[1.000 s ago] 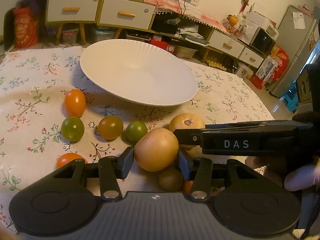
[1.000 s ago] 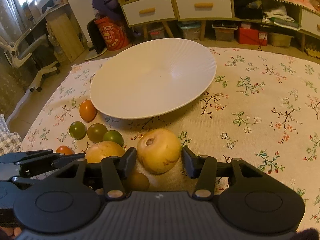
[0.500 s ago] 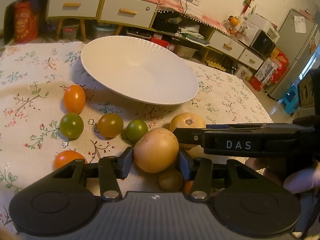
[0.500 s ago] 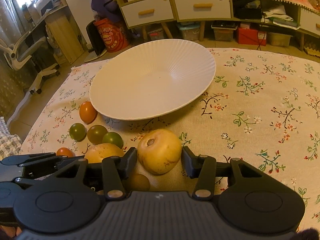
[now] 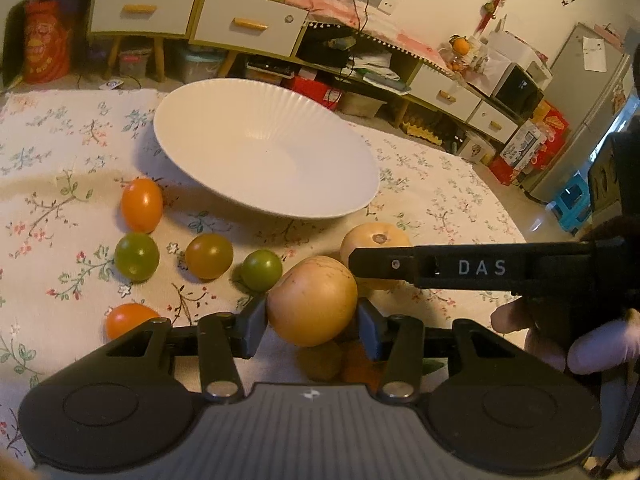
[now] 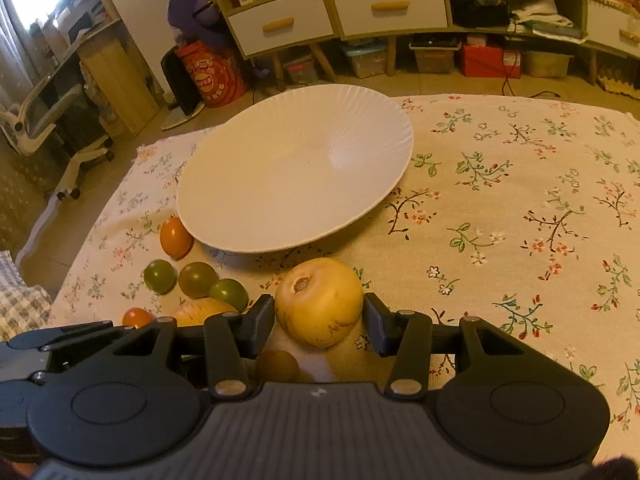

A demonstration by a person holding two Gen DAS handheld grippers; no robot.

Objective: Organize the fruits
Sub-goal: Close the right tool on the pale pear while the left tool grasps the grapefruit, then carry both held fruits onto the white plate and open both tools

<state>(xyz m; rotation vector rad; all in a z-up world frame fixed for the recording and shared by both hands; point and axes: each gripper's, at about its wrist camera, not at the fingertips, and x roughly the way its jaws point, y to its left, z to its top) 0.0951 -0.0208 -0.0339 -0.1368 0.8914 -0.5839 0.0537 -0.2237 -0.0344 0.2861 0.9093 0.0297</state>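
My left gripper (image 5: 311,316) is shut on a round tan-yellow fruit (image 5: 312,292), its pads pressing both sides. A finger (image 5: 460,268) of the right gripper crosses in front of a second yellow fruit (image 5: 376,238). In the right wrist view my right gripper (image 6: 319,318) is shut on that second yellow fruit (image 6: 320,296), stem scar facing up. The left gripper's fingers (image 6: 60,334) and its fruit (image 6: 204,310) show at the lower left. A wide white plate (image 5: 192,120) (image 6: 392,128) with nothing in it sits just beyond both fruits.
Small tomatoes lie on the floral tablecloth (image 6: 520,200) left of the grippers: orange (image 5: 142,204), green (image 5: 137,257), brownish (image 5: 209,256), green (image 5: 262,270), orange (image 5: 128,320). A small brown fruit (image 5: 320,360) lies under the left gripper. Cabinets stand beyond the table.
Both pairs of jaws have drawn in slightly onto their fruits. The hands have barely moved.
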